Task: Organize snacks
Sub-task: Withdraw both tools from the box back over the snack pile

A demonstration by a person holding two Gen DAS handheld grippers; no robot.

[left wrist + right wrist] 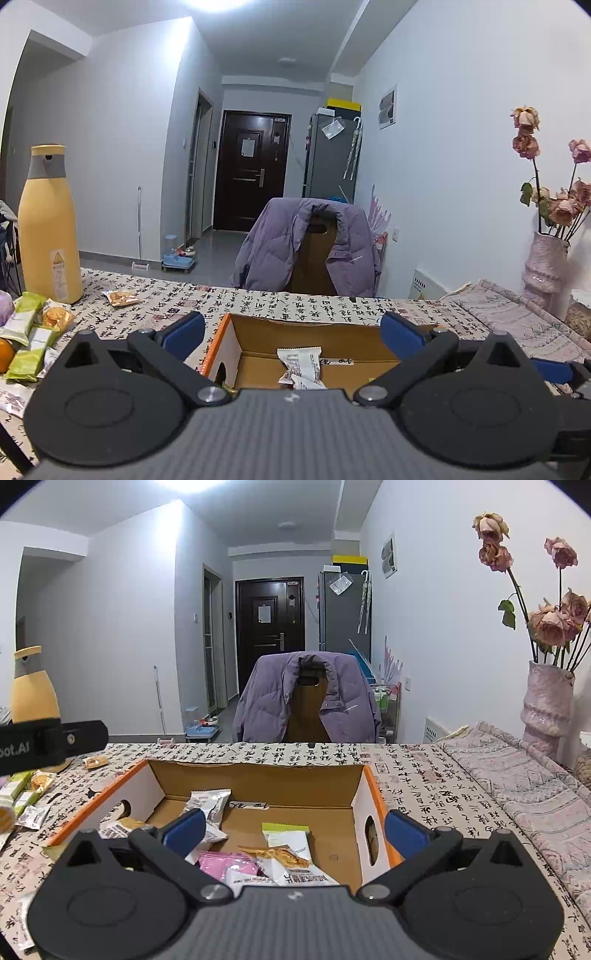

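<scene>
Showing only in the right view: pink packet (228, 862) inside box (255, 781).

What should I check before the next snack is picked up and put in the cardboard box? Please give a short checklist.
1. Left hand-held gripper open and holding nothing: ok.
2. Right hand-held gripper open and holding nothing: ok.
3. Cardboard box open at the top, free floor inside: ok.
4. Loose snacks waiting on the tablecloth, left of the box: ok.
5. Yellow bottle upright beside those snacks, may be bumped: not ok.
6. Orange fruit counts as a snack: cannot tell.
</scene>
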